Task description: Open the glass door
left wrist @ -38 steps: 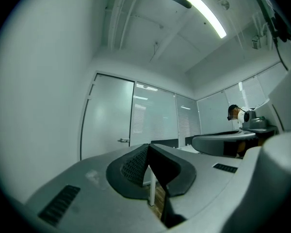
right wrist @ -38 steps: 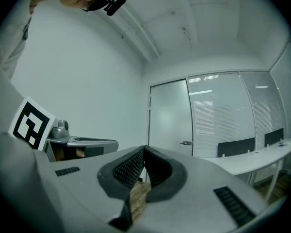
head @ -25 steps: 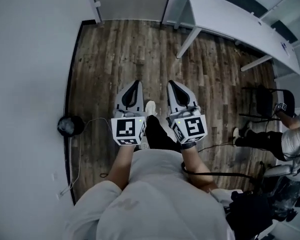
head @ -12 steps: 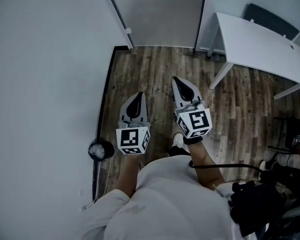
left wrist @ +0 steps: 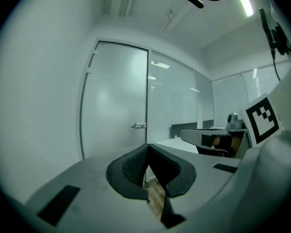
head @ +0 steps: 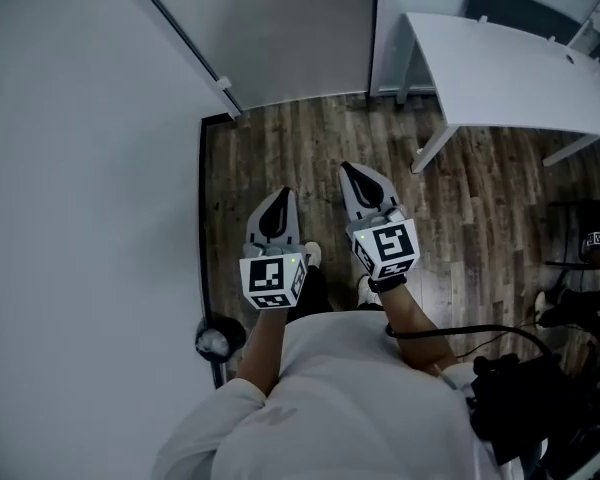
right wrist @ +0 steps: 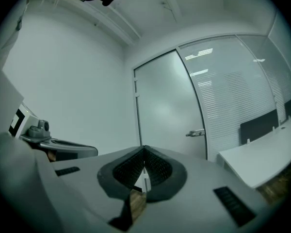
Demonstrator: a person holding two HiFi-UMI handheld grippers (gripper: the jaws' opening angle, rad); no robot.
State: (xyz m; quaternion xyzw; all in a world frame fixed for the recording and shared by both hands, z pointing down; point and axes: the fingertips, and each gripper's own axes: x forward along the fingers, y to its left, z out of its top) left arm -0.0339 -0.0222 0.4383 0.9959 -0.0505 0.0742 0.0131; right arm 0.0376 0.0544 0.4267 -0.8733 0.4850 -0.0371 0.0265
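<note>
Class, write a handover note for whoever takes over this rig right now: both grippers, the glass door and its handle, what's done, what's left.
Left gripper: shut, empty.
Right gripper: shut, empty.
Glass door: looks closed, ahead of both grippers, neither touching it. Its lever handle is on the door's right edge as seen.
Done: nothing on the door yet.
Left: reach the handle, grip it, open the door.

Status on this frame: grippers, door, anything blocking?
Left gripper and right gripper shut, empty. Glass door closed, handle untouched. White desk right of door, not blocking.
</note>
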